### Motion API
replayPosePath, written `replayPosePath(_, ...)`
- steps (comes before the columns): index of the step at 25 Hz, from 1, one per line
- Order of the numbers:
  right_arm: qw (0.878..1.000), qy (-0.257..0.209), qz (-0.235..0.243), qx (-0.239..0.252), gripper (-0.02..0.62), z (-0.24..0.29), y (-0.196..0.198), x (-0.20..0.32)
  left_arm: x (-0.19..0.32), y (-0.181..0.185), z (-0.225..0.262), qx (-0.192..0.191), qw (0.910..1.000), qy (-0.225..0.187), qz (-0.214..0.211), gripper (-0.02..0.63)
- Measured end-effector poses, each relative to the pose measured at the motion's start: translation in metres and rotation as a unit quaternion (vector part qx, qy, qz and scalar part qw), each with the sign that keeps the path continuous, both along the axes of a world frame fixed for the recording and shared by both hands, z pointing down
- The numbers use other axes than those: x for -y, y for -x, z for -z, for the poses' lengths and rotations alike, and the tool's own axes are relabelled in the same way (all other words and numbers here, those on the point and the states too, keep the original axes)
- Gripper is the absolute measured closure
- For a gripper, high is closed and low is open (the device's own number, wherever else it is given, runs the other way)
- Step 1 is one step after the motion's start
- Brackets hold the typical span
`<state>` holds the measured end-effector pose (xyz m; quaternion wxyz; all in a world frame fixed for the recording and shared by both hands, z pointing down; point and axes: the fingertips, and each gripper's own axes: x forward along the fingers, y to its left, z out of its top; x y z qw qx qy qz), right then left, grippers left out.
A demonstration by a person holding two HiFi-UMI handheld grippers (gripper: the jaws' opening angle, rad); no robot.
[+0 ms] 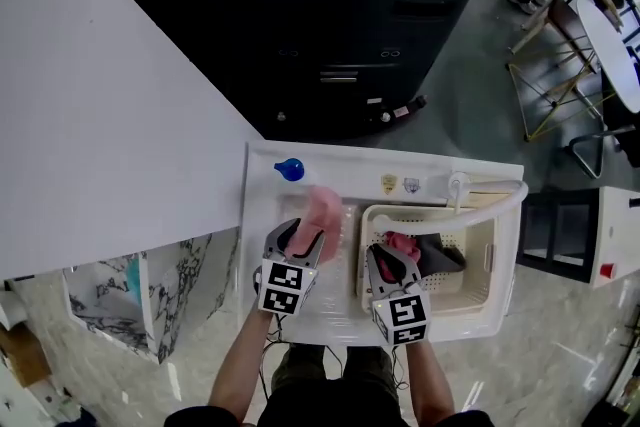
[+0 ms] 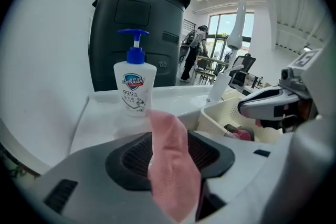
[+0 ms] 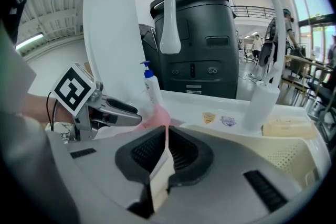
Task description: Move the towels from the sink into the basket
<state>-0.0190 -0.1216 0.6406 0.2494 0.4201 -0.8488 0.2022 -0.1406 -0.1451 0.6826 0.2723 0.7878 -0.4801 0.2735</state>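
Towels [image 1: 403, 243] already lie in the basket [image 1: 482, 245] below the closed right tongs [image 1: 390, 257]. The open left tongs [image 1: 303, 237] straddle a pink towel [image 1: 322, 211] at the sink [image 1: 256, 245].

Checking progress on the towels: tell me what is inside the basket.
Inside the basket lie a red towel and a dark towel. The right gripper hangs over its near left part, so what lies beneath there is hidden.

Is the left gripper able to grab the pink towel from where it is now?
Probably yes. The left gripper has its jaws open, and the pink towel stands right between them. Nothing looks to be in the way; the soap bottle stands behind the towel, apart from it.
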Motion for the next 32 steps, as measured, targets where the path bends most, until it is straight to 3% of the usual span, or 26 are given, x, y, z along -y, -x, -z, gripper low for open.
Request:
replayPosePath(13,1.000,0.008,-0.011,-0.005,0.554,-0.006,-0.004,0.007,0.007,-0.004,-0.037,0.003,0.9988,0.048,-0.011,0.391)
replayPosePath(23,1.000,0.007,-0.019,-0.010,0.554,-0.006,-0.007,0.004,0.006,-0.001,-0.036,0.031,0.9988,0.036,-0.016,0.580)
replayPosePath(32,1.000,-0.007,-0.025,-0.012,0.554,0.009,-0.006,-0.005,-0.002,-0.001,-0.015,0.030,0.9993,0.006,-0.022,0.592)
